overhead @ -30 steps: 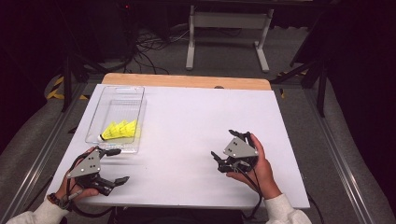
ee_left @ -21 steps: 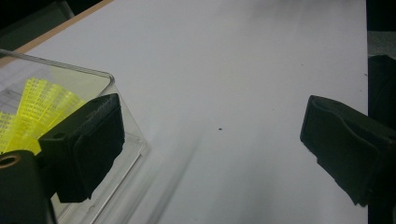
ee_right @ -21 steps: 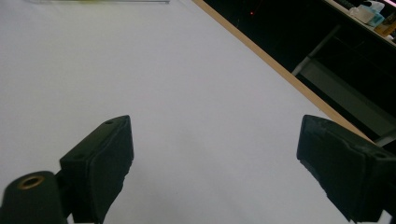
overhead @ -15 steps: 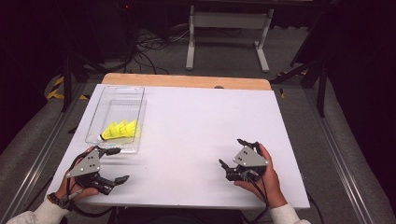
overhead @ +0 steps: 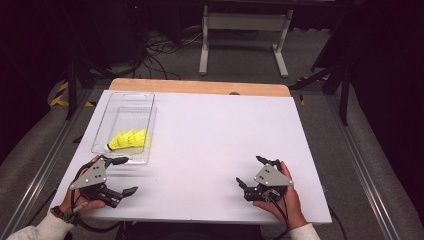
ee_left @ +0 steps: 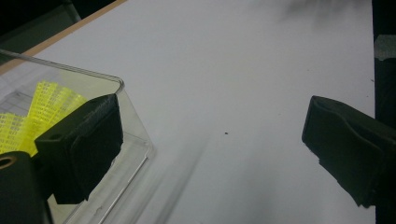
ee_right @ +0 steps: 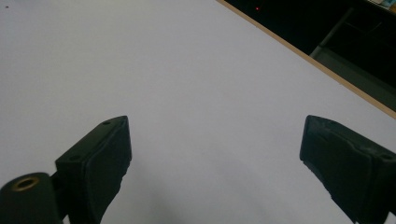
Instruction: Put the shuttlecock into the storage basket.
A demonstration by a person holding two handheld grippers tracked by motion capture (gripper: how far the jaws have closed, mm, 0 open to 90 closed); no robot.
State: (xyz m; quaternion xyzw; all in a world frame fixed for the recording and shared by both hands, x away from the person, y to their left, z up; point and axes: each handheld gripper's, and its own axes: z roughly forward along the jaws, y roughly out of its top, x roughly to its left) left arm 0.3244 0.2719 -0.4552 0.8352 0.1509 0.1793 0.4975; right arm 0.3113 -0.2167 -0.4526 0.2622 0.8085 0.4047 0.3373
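Spanning dim room, white table

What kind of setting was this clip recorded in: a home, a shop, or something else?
Most likely a lab or recording studio. A bare white table stands in a dark room, with loose cables and a metal stand on the floor behind it. On the table, a clear tray holds yellow shuttlecocks.

White desk, wooden far edge; clear plastic tray at 10 o'clock, yellow shuttlecocks inside.
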